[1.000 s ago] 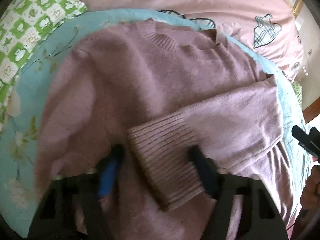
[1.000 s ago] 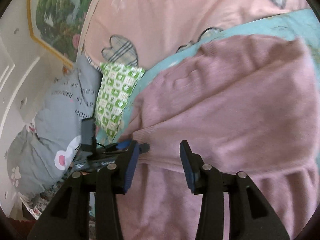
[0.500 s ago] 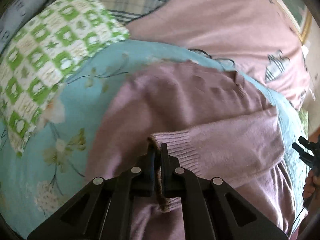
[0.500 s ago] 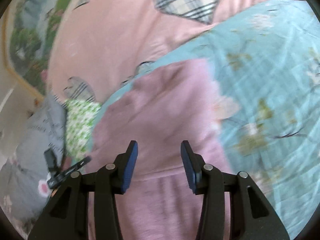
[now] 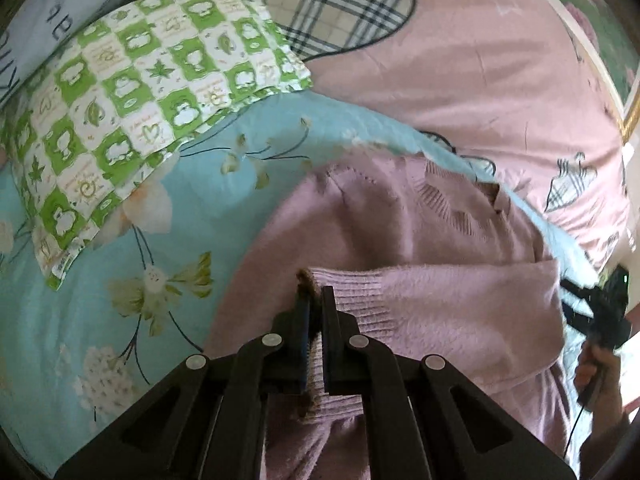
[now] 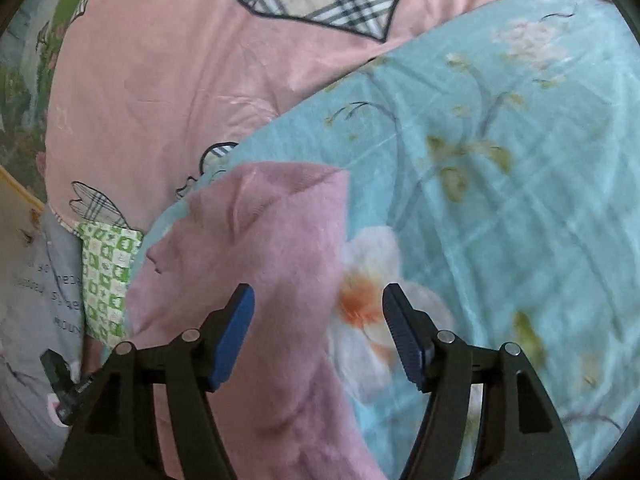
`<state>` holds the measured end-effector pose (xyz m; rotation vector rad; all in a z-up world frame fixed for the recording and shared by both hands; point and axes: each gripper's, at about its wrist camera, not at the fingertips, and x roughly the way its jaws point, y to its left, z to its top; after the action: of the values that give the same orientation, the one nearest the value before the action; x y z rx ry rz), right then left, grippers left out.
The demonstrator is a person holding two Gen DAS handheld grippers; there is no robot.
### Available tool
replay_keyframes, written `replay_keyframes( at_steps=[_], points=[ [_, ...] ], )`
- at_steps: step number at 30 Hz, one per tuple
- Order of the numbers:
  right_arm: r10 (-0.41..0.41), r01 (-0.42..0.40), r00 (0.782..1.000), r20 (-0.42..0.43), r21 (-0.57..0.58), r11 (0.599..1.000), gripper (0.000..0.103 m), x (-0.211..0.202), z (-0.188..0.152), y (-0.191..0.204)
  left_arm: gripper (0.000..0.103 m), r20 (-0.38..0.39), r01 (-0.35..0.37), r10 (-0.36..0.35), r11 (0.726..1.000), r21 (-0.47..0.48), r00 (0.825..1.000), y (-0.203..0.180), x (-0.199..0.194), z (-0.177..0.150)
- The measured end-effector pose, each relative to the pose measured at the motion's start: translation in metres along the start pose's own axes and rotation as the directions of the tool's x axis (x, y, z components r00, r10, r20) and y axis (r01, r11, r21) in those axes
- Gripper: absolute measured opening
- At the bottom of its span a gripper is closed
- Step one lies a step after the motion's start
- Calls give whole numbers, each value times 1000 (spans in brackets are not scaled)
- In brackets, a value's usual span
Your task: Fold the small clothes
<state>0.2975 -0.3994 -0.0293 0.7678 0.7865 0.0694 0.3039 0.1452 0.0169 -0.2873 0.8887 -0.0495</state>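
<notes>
My left gripper (image 5: 314, 300) pinches the ribbed cuff (image 5: 356, 304) of a pink sweater (image 5: 420, 232) lying on the blue flowered bedspread (image 5: 120, 280), sleeve folded across the body. My right gripper (image 6: 318, 332) hangs with fingers spread wide over the sweater's edge, beside a green checked pillow (image 5: 132, 92).

We see a bed spread with a blue floral sheet (image 5: 100, 208), a pink quilt (image 5: 500, 80) beyond, a green checked pillow (image 5: 132, 92) far left.

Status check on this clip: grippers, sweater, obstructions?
Left gripper shut on sleeve cuff. Right gripper open over pink sweater edge. Nothing blocking.
</notes>
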Motion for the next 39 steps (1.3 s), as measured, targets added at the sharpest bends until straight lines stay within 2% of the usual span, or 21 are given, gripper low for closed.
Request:
replay_keyframes(
  at_steps=[2,3,5,6,8,9,11,13,16,22,25,28,29,34,36,39],
  points=[
    [14,-14,1000,-9,-9,1000,67,11,1,1,2,-2,-3,3,1000,18,1000,-7,2,-1],
    [15,-16,1000,-14,-33,999,63,15,1,3,2,-3,-4,4,1000,24,1000,-10,3,-1],
    [24,-25,999,-21,-59,998,15,19,3,6,2,-8,-6,6,999,40,1000,-17,5,-1],
    [8,-9,1000,-13,-65,998,9,16,6,7,2,-11,-3,4,999,48,1000,-22,6,0],
    [-42,47,998,55,-106,993,8,-3,16,11,2,-15,21,-19,997,71,1000,-34,8,1],
    [-75,86,993,92,-130,988,8,-14,21,14,2,-21,45,-43,995,87,999,-43,10,2],
    [-121,145,980,155,-156,977,8,-36,38,16,2,-22,48,-46,990,133,999,-64,16,1],
    [-159,188,972,172,-167,968,8,-45,52,14,2,-35,34,-28,984,178,999,-82,30,-2],
    [-234,266,958,164,-208,941,8,-34,57,9,2,-61,15,-5,986,164,998,-84,47,-7],
    [-283,298,954,101,-187,936,8,0,49,-14,2,-77,-7,19,987,158,997,-71,57,-11],
    [-292,305,951,102,-152,940,16,-3,46,-20,4,-101,-7,24,986,166,995,-66,56,-14],
    [-317,333,940,129,-134,933,36,-23,39,-15,9,-107,8,10,987,161,994,-62,38,-19],
    [-295,312,945,140,-129,941,41,-33,34,-12,12,-100,19,-4,988,156,995,-59,29,-22],
    [-136,153,983,120,-147,977,52,-74,-12,17,31,-69,15,-7,993,121,998,-47,-35,-53],
    [-78,93,993,90,-178,980,59,-84,-40,32,46,-65,17,-12,996,88,998,-39,-58,-69],
    [-21,26,999,23,-226,974,60,-90,-83,54,47,-75,9,-7,999,37,997,-21,-93,-98]
  ],
)
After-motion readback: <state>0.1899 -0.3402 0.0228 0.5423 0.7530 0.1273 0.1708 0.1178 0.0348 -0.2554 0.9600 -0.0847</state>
